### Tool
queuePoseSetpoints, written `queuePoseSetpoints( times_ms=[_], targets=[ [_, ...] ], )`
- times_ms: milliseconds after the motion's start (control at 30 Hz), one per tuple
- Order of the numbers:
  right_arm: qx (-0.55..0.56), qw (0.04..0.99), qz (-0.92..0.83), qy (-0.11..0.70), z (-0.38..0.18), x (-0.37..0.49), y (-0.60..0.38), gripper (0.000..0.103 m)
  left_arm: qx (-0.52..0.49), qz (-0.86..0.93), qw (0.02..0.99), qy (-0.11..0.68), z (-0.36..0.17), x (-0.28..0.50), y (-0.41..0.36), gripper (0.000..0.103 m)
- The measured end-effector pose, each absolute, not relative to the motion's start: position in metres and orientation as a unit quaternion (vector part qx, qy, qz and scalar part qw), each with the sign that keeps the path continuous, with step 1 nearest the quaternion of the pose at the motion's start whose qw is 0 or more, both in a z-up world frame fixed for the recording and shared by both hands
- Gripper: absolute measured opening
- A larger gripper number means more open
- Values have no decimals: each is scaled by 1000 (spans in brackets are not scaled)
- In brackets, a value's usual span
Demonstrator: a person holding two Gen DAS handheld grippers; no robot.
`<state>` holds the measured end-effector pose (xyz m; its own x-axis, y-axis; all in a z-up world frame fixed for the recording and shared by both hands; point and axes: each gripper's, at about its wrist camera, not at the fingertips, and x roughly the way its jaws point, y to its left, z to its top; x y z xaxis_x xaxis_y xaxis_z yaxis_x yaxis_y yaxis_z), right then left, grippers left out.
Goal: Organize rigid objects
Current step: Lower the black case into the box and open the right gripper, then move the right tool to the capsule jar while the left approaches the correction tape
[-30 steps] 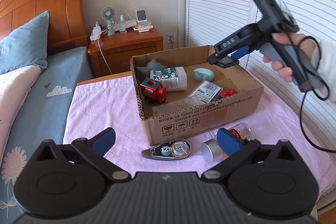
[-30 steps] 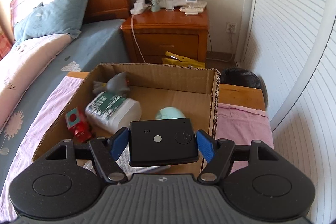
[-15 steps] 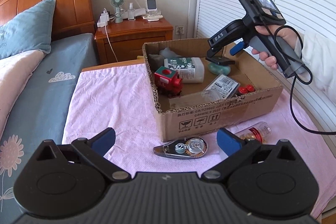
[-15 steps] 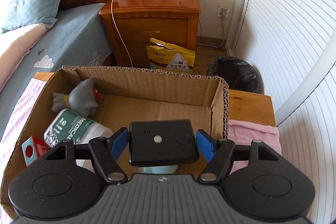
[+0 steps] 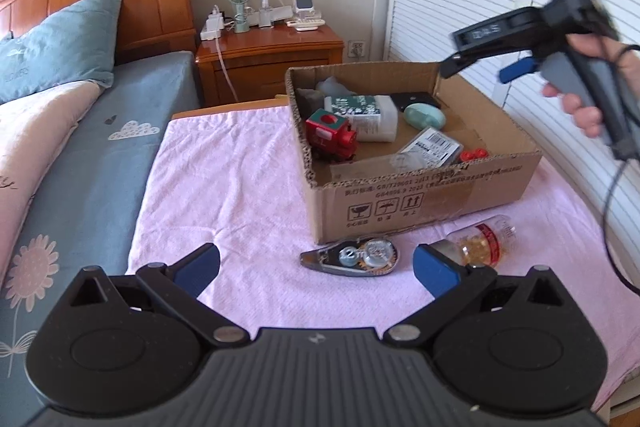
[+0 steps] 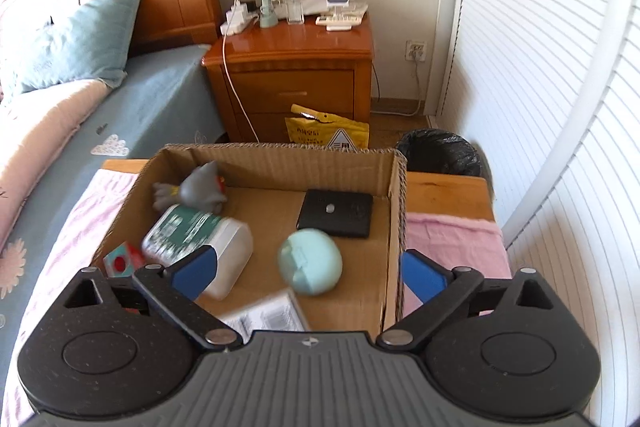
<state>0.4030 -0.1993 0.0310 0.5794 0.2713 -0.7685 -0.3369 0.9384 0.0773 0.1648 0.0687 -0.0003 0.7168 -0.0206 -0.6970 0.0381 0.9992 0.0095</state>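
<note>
Left wrist view: left gripper (image 5: 316, 269) wide, empty, hovering low over the pink cloth (image 5: 224, 187) on the worktop. Just ahead, outside the box (image 5: 424, 195) and near its front wall: tape dispenser (image 5: 352, 255) lying flat, pill bottle (image 5: 486, 237) on its side to the right of it. Likely next pickups. Dispenser looks like light, hard plastic, flat and slick; best pinched across its narrow sides. Bottle probably light and stiff but apt to roll; best taken across the body, not the cap. In the box: toy train (image 5: 331, 135), white bottle (image 5: 362, 115), teal case (image 5: 424, 117), labelled pack (image 5: 432, 147), something red (image 5: 474, 155), black device (image 5: 414, 98) at the back. Right gripper (image 5: 480, 65) above the box's right side, in a hand (image 5: 592, 95).

Right wrist view: right gripper (image 6: 308, 269) spread wide, having just been opening, nothing between the pads. Black device (image 6: 335, 213) flat on the box floor in the far right corner, apart from the gripper. Nearby: teal case (image 6: 310, 262), white bottle (image 6: 200, 243), grey figure (image 6: 196, 189), toy train (image 6: 120, 261).
</note>
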Motion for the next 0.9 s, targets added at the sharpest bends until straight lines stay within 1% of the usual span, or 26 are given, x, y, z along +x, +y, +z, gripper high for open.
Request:
queuePoseSetpoints(
  times_ms=[200,400,667,800,900],
  targets=[
    [-59,896,184,400,36,331,-205,103,12,4,925,379,-5,152,75,102],
    [-84,898,205,379,20,271,-194,103,9,18,923,384,-14,146,78,102],
    [-92,887,213,399,-12,246,-164,103,-4,26,920,391,-21,141,88,102],
    [-89,889,212,397,-21,239,-152,103,-9,28,919,394,-24,141,92,102],
    [-109,894,201,386,-27,235,-140,103,-10,27,918,395,-27,142,92,102]
  ],
)
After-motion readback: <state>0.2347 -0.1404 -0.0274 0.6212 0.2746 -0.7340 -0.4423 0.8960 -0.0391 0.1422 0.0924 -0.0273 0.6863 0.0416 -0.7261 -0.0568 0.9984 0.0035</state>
